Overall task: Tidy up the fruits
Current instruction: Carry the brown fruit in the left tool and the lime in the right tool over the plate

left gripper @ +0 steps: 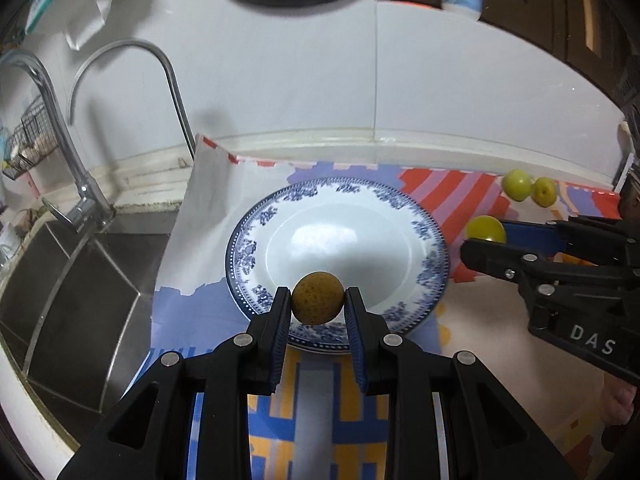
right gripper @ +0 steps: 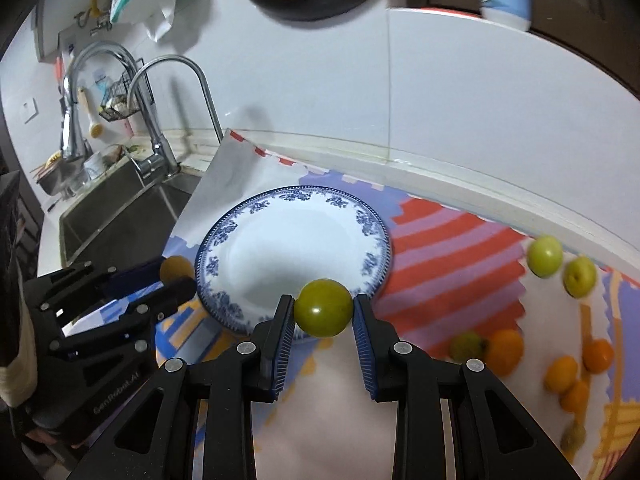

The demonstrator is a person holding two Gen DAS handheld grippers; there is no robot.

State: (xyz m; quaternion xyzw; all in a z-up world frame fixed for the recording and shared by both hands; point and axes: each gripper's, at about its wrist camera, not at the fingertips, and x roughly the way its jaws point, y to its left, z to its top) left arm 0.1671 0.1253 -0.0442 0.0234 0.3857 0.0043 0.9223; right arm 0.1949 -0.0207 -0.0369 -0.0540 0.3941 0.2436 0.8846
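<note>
Flanking plate (right gripper: 372, 216): sink (right gripper: 120, 216), blurred, perhaps orange fruits (right gripper: 506, 350).

1. We see the plate (left gripper: 434, 240) on the cloth (left gripper: 208, 200) that covers the table, with the sink (left gripper: 80, 264) to its left.
2. Two fruits (right gripper: 545, 256) lie right of the plate near the wall; more fruits (right gripper: 506, 350) sit nearer us.

a home kitchen: steel sink (left gripper: 80, 280), curved faucets (right gripper: 176, 92), tiled wall (left gripper: 300, 80).
</note>
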